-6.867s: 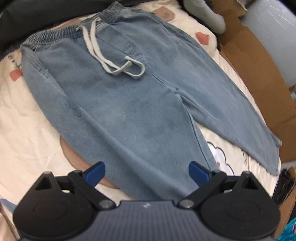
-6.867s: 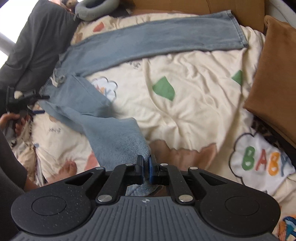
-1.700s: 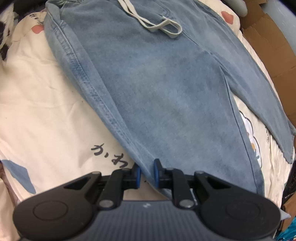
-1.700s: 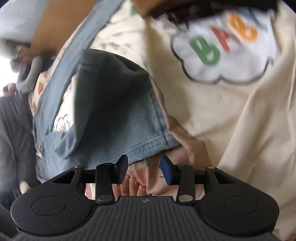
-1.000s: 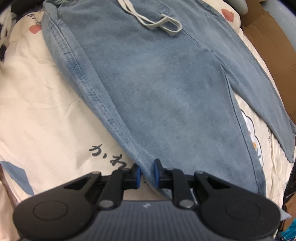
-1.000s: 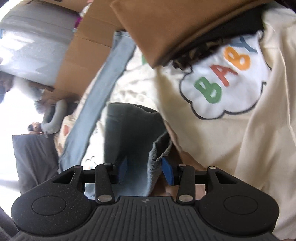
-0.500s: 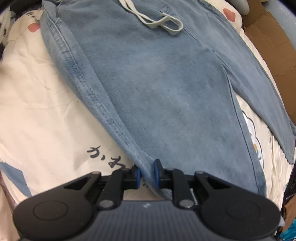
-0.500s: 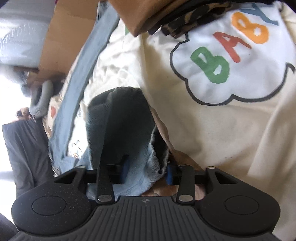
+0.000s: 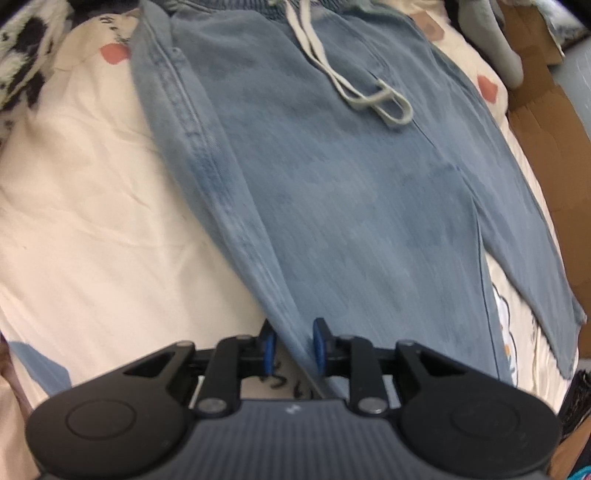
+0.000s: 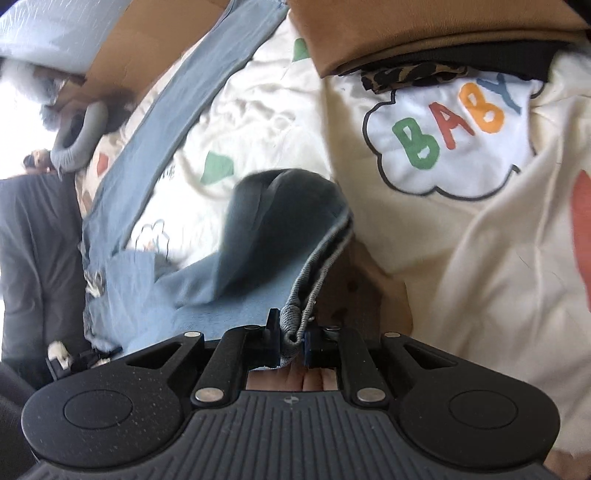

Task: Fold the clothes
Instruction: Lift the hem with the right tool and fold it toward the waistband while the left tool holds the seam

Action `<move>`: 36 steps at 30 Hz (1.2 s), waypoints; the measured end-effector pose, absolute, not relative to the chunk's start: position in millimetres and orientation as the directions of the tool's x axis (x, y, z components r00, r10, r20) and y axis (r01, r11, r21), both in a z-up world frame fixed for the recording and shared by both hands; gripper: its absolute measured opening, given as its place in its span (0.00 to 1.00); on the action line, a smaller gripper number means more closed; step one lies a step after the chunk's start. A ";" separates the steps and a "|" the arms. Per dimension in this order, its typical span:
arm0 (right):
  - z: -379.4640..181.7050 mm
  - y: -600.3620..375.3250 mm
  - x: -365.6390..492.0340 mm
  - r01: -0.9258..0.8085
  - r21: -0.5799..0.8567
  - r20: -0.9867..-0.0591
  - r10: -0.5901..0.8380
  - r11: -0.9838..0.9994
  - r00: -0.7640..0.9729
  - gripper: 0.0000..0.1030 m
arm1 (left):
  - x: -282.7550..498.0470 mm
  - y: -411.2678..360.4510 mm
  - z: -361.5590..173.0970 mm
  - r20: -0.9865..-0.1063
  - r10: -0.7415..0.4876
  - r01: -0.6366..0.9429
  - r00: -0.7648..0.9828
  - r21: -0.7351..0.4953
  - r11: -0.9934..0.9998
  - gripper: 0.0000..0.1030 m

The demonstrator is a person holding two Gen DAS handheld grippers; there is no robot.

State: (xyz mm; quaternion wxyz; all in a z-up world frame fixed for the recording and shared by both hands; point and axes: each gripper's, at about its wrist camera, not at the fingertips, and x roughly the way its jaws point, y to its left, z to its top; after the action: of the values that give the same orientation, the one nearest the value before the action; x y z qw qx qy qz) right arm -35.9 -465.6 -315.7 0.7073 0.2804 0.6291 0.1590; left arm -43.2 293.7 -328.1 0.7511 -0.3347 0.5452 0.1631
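Light blue jeans (image 9: 351, 203) with a pale drawstring (image 9: 369, 92) lie flat on a cream printed bedsheet (image 9: 92, 221). My left gripper (image 9: 293, 349) straddles the side seam of the near leg; its jaws are opening, the seam between them is slack, and sheet shows beside the left pad. In the right wrist view the hem (image 10: 317, 269) of the near leg is pinched in my right gripper (image 10: 291, 339), whose jaws are closing, and lifted off the sheet (image 10: 498, 277) in a hump. The other leg (image 10: 192, 92) lies straight toward the far corner.
A brown cushion (image 10: 406, 29) on a leopard-print cloth edges the bed beyond a "BABY" cloud print (image 10: 450, 129). Cardboard (image 9: 546, 122) lines the far side. A grey neck pillow (image 10: 81, 136) and a dark-clothed person (image 10: 33, 240) are at the left.
My left jaws have spread apart around the seam, and that view now shows more of the waistband. My right jaws have closed on the leg hem and raised it.
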 end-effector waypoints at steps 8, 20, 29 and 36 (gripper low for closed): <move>-299.0 -465.1 -65.0 0.139 0.541 -0.841 0.536 0.830 0.072 0.09 | -44.5 328.8 -321.0 -0.923 -0.036 -0.662 0.383 -0.301 0.686 0.20; -320.4 -459.5 -103.8 0.190 0.458 -0.880 0.473 0.868 -0.043 0.09 | -43.0 338.9 -323.9 -0.946 0.023 -0.667 0.325 -0.212 0.714 0.08; -333.7 -462.9 -119.8 0.203 0.406 -0.898 0.431 0.891 -0.093 0.09 | -33.5 359.0 -335.9 -0.943 0.048 -0.706 0.331 -0.213 0.675 0.12; -330.9 -462.0 -122.7 0.194 0.395 -0.903 0.419 0.898 -0.100 0.09 | -33.9 367.6 -326.0 -0.938 0.075 -0.709 0.338 -0.202 0.676 0.06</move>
State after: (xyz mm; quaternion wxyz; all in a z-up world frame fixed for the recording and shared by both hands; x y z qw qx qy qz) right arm -122.7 -462.0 -330.9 0.6378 0.2080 0.7364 0.0883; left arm -33.9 367.6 -326.0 0.7576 -0.3086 0.5138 0.2586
